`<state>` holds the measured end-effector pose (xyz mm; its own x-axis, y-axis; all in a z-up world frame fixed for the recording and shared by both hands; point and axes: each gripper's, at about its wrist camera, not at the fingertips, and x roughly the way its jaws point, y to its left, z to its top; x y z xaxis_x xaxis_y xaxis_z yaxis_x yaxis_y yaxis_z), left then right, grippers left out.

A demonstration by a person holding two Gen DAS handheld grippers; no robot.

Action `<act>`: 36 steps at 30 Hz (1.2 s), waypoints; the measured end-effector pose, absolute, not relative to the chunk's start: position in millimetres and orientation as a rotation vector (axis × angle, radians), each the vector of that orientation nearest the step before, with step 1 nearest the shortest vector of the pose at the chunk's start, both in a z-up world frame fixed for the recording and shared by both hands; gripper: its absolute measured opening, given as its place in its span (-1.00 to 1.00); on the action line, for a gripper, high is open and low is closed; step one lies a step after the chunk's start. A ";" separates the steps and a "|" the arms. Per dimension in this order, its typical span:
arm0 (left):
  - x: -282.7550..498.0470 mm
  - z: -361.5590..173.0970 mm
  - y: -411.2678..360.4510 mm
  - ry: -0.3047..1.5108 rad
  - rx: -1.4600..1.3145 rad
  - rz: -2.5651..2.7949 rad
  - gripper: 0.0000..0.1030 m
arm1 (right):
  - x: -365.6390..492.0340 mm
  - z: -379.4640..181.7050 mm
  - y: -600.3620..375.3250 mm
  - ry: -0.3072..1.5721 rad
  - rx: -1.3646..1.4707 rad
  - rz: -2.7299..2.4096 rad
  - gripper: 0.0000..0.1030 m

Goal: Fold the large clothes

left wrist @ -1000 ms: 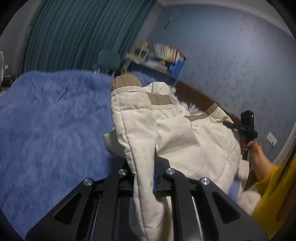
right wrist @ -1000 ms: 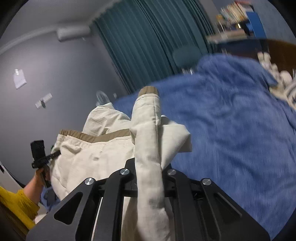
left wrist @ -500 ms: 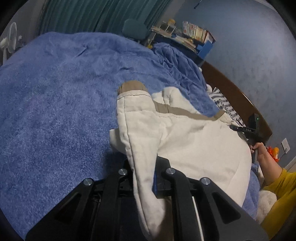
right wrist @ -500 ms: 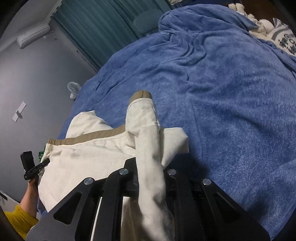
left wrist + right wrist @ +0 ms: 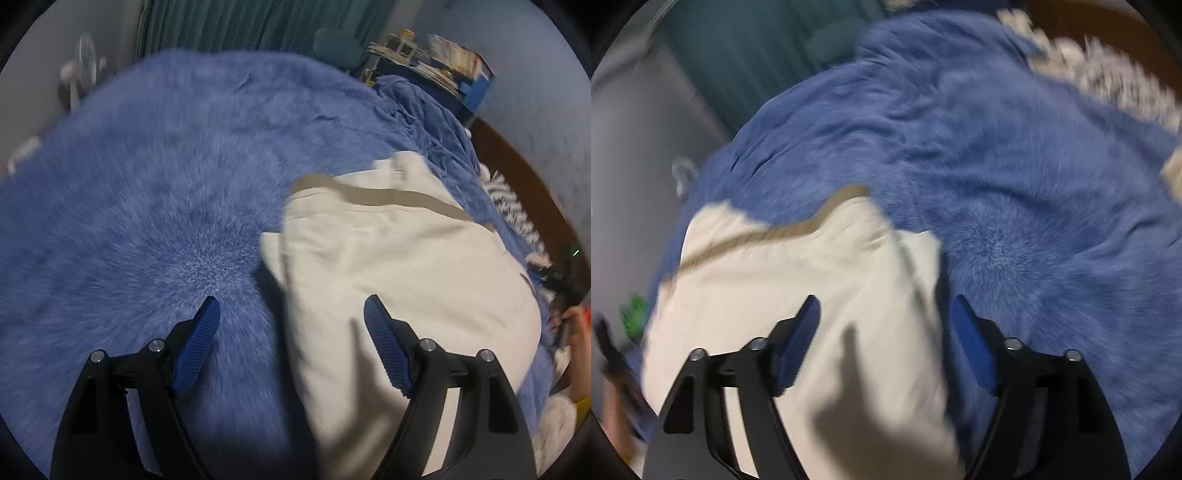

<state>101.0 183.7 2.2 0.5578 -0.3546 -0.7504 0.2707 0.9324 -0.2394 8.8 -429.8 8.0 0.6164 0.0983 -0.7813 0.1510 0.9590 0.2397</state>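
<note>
A cream padded garment [image 5: 399, 266] with a tan band along its far edge lies folded on the blue fleece bed cover [image 5: 147, 184]. My left gripper [image 5: 291, 306] is open and empty, its blue pads apart above the garment's left edge. In the right wrist view the same garment [image 5: 812, 280] lies below my right gripper [image 5: 884, 306], which is open and empty over its right edge. Both views are blurred by motion.
A brown headboard [image 5: 524, 184] runs along the bed's right side, with striped cream bedding [image 5: 517, 214] beside it. Teal curtains [image 5: 258, 22], a chair and a cluttered desk [image 5: 436, 74] stand beyond the bed. A fan [image 5: 79, 79] stands at far left.
Both grippers have opened and let go of the garment's folded edges. The garment has dropped flat onto the bed cover, and both grippers have tilted downward.
</note>
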 end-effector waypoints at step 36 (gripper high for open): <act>204.1 -37.8 -13.8 0.987 0.125 -0.262 0.88 | 132.1 -34.9 -273.2 0.989 0.036 -0.017 0.89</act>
